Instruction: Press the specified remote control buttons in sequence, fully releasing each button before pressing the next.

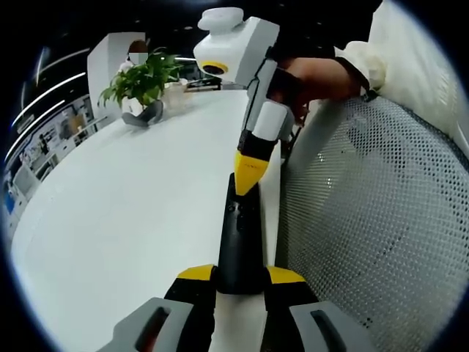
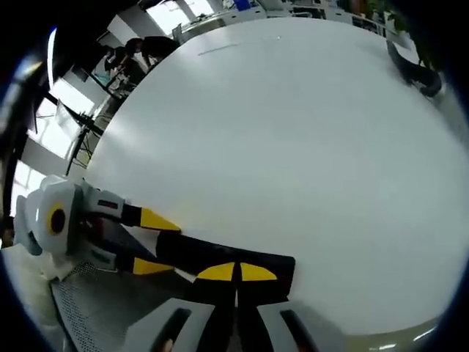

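My white table [image 1: 124, 213] spreads wide under me, and at its far end I see a leafy green potted plant [image 1: 143, 77] with a dark curved object [image 1: 146, 114] lying just beside it. Beside the table's edge stands a white perforated mesh chair back [image 1: 374, 213]. Beyond the far side I make out people [image 2: 135, 51] bent over near bright windows [image 2: 51, 125].

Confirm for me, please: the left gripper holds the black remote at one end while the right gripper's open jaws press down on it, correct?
Not quite: the right gripper's jaws are closed to a point on the black remote, as the left gripper view shows. The left gripper does hold its end.
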### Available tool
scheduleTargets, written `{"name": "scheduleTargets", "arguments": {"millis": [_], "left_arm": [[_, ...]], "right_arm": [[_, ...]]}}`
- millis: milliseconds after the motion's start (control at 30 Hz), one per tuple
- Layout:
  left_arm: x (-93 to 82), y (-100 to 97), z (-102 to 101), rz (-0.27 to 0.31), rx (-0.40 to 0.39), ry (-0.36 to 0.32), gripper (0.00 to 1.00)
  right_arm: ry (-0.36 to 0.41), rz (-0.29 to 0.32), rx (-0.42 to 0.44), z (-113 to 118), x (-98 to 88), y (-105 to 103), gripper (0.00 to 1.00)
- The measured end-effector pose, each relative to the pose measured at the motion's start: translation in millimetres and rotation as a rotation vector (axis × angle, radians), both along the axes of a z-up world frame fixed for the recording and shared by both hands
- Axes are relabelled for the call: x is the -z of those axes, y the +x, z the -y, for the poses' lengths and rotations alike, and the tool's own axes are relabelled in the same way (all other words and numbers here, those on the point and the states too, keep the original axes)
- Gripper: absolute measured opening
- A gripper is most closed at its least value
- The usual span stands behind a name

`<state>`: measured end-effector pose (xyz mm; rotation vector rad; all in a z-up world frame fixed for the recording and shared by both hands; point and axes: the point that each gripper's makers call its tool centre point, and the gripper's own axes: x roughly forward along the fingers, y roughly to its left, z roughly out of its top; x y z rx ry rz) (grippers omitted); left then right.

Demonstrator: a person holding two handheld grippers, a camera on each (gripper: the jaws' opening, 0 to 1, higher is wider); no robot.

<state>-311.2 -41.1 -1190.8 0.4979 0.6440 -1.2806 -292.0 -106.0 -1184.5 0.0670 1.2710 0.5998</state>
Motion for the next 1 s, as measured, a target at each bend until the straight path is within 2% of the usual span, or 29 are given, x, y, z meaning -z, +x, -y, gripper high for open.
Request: {"name": "scheduleTargets", "arguments": {"millis": [100,267,400,733,1000], "left_arm": [[-0.5,-0.2,0.0,-0.001,-0.002,-0.002,0.25],[-0.5,-0.1,0.0,0.001,-0.002,0.002,0.25],[0.0,0.2,0.0,0.001,-0.002,0.004,0.25],[-0.3,-0.4,-0.5,0.001,-0.006,0.007,0.25],[-0.2,-1.1,-0.4,0.001,0.003,0.009,0.25]], "right_arm": [[0.007,0.004,-0.011,-0.6,-0.4,-0.1,0.0],[-0.047,0.048,-0.076,-2.7,-0.7,-0.7,0.0],[-0.061,0.061,-0.093,-3.1,-0.8,-0.8,0.0],[-0.055,0.053,-0.077,-2.7,-0.9,0.0,0.0],[-0.066,0.071,-0.094,-2.4,-1.5,-0.8,0.0]]}}
